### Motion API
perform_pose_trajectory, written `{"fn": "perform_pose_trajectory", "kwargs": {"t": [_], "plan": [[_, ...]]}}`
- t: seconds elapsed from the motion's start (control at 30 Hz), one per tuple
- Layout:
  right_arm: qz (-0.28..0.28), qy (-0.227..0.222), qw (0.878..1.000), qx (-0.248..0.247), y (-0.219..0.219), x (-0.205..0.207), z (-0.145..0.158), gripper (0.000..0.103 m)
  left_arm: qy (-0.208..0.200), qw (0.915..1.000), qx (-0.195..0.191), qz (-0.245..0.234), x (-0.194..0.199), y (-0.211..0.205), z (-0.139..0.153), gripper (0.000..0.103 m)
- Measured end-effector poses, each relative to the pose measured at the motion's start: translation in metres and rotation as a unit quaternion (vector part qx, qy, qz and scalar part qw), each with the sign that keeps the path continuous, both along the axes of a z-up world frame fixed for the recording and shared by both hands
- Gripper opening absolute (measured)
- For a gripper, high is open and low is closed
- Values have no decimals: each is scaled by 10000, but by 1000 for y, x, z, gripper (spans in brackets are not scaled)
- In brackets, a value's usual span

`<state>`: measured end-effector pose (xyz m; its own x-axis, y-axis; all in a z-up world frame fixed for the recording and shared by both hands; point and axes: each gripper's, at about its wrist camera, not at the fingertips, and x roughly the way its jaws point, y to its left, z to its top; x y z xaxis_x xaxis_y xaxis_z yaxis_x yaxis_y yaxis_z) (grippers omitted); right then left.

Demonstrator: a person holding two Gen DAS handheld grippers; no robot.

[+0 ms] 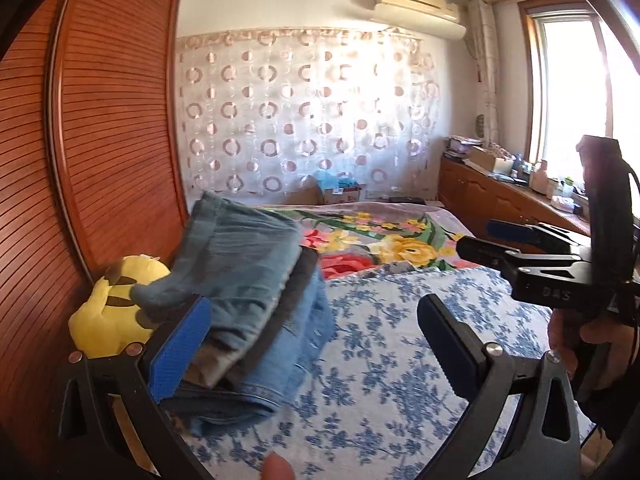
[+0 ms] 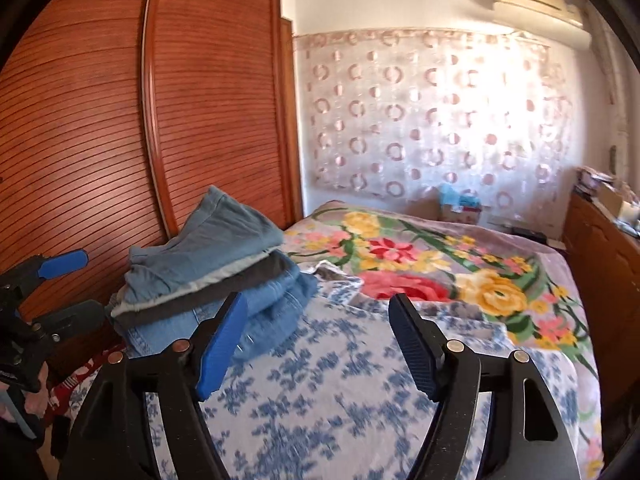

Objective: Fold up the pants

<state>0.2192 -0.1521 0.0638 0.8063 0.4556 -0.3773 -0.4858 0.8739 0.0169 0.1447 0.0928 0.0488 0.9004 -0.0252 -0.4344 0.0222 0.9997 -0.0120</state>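
Right wrist: three folded pants (image 2: 208, 276) stacked, two claws (image 2: 316, 344) agape.

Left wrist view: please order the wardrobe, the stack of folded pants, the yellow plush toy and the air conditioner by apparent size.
1. wardrobe
2. stack of folded pants, enlarged by nearness
3. and 4. yellow plush toy and air conditioner: too alike to rank.

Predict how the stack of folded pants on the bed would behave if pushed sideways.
The stack of folded pants would probably shear rather than slide whole: its layers sit uneven and offset. The top pair tilts up, so it may slip off first. Soft cloth likely sags.
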Motion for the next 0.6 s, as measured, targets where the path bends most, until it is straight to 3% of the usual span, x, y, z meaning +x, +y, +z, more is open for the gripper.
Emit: {"fn": "perform_pose_trajectory", "kwargs": {"t": [0.6], "plan": [[-1336,-280,9906,134,-13,-147,-6,75,-3,9978,-191,-642,-54,-79,-1,103]]}}
